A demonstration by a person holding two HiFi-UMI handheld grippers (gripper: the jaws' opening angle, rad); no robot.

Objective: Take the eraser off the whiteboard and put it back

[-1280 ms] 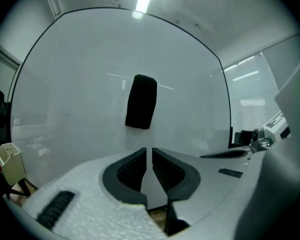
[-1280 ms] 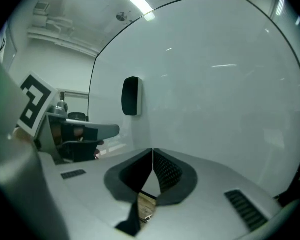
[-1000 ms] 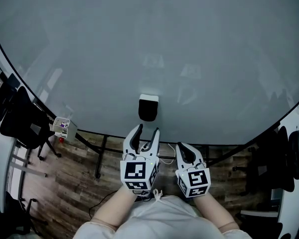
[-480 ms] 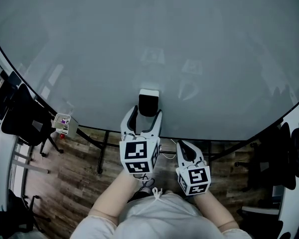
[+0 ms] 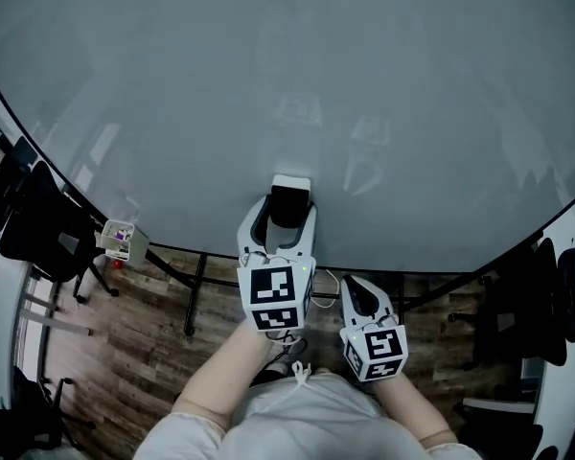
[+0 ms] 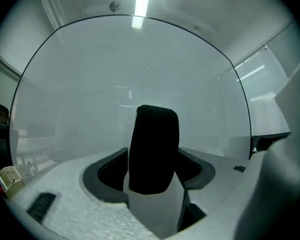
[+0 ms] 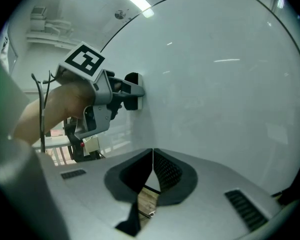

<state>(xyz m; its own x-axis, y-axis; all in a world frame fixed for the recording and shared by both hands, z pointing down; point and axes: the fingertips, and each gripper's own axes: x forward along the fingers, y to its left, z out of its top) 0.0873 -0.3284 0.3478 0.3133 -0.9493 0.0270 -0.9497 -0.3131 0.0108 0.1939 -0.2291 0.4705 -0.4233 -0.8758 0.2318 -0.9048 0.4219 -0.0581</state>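
The eraser, black with a white base, sticks to the large whiteboard near its lower edge. My left gripper is level at the board with one finger on each side of the eraser. Its jaws have just been closing a little and stand wide; a thin gap shows beside the eraser. In the left gripper view the eraser fills the space between the dark pads. My right gripper hangs shut and empty, lower right of the eraser and off the board. The right gripper view shows the left gripper at the eraser.
Dark office chairs stand at the left and more chairs at the right. A small white box sits by the board's lower left rim. The board's black stand legs cross the wooden floor below.
My left gripper has moved up and forward to the board, and its jaws have widened round the eraser. The right gripper has stayed where it was.
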